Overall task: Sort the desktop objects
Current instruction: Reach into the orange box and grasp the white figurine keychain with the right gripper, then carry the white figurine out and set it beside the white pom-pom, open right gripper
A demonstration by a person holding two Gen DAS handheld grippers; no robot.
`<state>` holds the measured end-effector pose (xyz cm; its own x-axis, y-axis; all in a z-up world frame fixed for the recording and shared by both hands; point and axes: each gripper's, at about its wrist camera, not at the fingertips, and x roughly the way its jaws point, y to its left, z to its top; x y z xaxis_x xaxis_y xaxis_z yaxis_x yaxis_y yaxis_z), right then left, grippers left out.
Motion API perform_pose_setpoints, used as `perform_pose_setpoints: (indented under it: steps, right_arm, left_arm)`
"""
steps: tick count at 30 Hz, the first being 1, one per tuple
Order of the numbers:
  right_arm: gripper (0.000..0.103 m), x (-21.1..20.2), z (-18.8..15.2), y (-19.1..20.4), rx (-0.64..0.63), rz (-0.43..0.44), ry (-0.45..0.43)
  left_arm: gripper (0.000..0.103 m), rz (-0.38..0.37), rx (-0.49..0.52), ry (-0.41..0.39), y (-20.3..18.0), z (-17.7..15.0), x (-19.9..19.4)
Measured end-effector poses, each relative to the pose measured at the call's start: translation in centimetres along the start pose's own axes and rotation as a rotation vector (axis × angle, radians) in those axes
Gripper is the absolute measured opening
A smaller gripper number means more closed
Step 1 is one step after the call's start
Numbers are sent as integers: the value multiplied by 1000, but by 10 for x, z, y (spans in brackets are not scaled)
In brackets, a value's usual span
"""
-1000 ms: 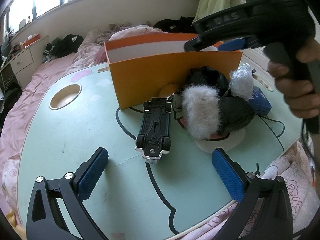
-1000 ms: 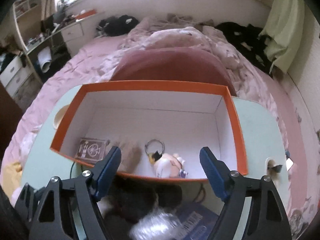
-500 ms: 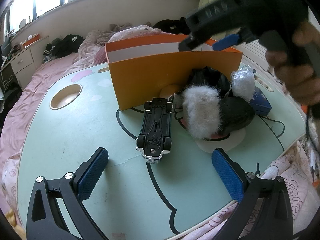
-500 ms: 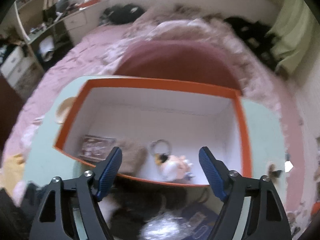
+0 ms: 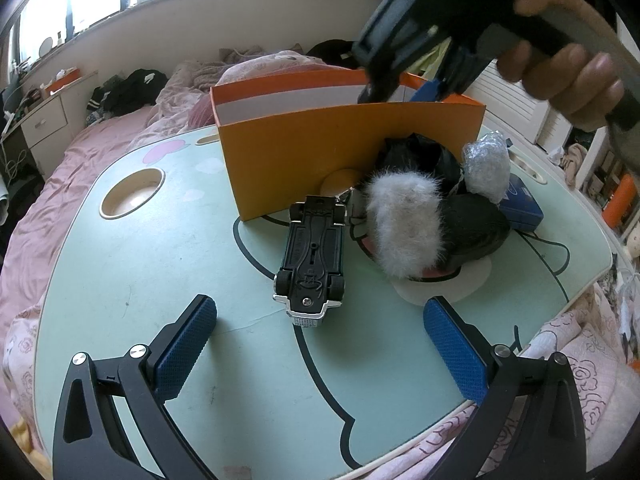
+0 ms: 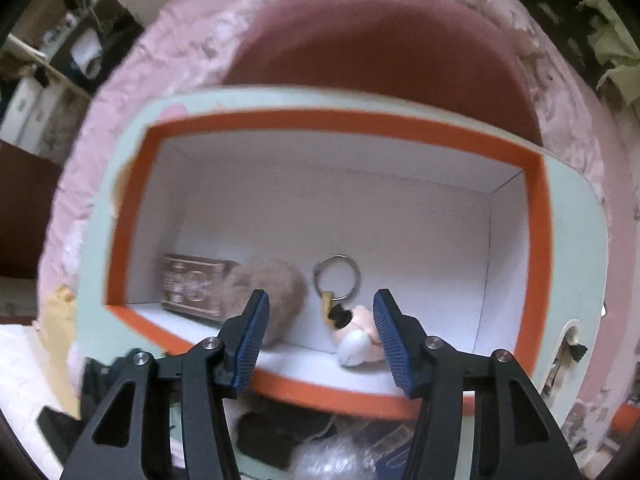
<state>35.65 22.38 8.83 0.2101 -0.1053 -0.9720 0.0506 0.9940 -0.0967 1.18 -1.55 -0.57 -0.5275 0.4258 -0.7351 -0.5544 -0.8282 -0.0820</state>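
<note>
An orange box (image 5: 352, 156) stands on the pale green table (image 5: 160, 264). In front of it lie an upturned black toy car (image 5: 314, 258), a white and black furry item (image 5: 404, 224), a clear plastic wad (image 5: 486, 166) and a blue pack (image 5: 520, 204). My left gripper (image 5: 320, 344) is open and empty, just short of the car. My right gripper (image 6: 320, 336) is open and empty above the box's (image 6: 536, 264) near rim. Inside the box lie a card deck (image 6: 192, 284), a brown pompom (image 6: 268, 296) and a figure keychain (image 6: 352, 324).
A round cup recess (image 5: 132, 194) is sunk in the table at the left. A bed with pink bedding (image 5: 120, 128) surrounds the table. A cable (image 5: 556, 246) runs along the table's right side.
My right gripper has tilted down toward the box and its jaws have narrowed. My left gripper and the table objects have not moved.
</note>
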Motion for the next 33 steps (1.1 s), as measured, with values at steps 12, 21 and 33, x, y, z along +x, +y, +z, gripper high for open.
perform_pose_setpoints:
  steps: [12,21,33]
  right_arm:
    - [32,-5,-8,-27,2,-88,-16]
    - [33,-117,-58,-49,62,96,-372]
    - [45,-61,-114,14,-95,207,-517]
  left_arm:
    - [103,1,0,-1,-1,1,0]
    - [103,0,0,-2,-1,2,1]
    - [103,-3,2,-2,-1,2,1]
